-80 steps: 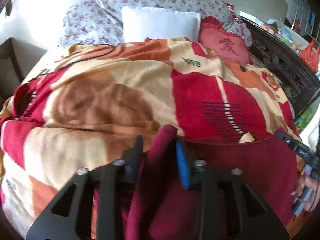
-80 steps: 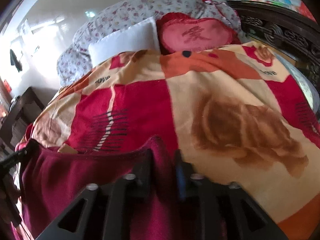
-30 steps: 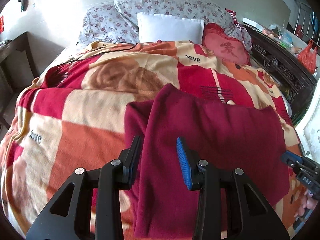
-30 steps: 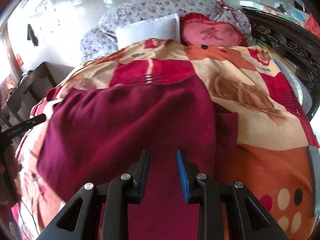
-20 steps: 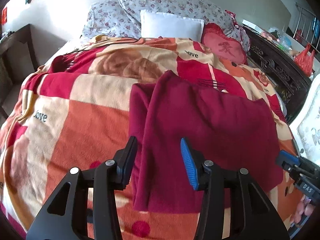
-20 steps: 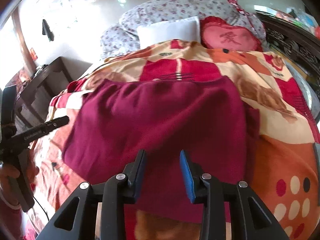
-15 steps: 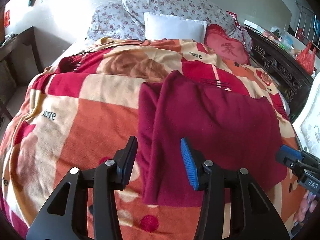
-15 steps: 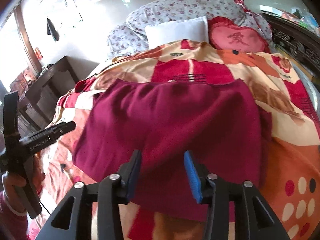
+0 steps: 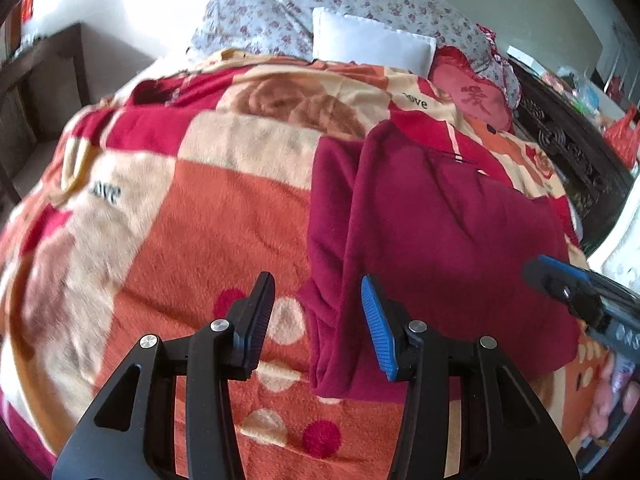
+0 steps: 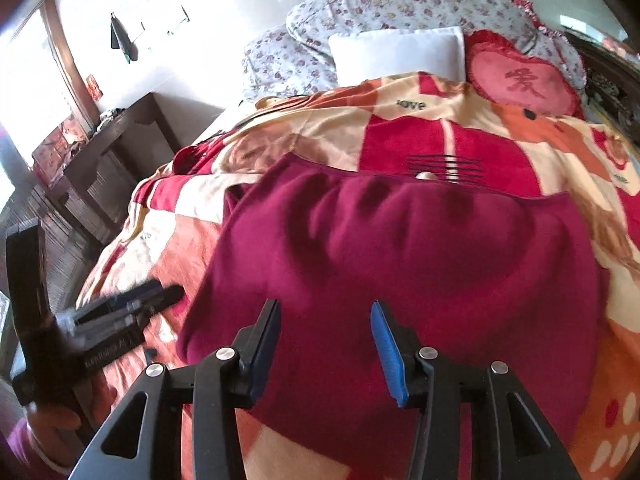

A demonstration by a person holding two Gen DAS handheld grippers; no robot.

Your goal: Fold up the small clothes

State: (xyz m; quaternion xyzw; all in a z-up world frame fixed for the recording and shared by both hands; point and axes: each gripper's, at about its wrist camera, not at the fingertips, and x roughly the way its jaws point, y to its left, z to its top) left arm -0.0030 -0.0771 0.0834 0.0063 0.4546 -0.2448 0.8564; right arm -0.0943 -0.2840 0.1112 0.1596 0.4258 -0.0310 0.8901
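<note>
Both grippers, left gripper [image 9: 318, 316] and right gripper [image 10: 325, 344], are hovering partly open, gripping nothing, above the maroon garment [image 9: 440, 232] lying folded on the blanket [image 9: 208, 208].

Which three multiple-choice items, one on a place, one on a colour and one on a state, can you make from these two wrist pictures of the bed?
1. Where does the maroon garment lie?
A. on the patterned blanket
B. on the white pillow
C. on the wooden side table

2. What colour is the heart-shaped cushion?
A. blue
B. red
C. green

3. In what state is the left gripper?
A. shut on the garment
B. shut on the blanket
C. open, holding nothing

Answers: 1 A, the garment rests flat on the blanket; 2 B, it shows red beside the white pillow; 3 C, its fingers stand apart above the cloth.
</note>
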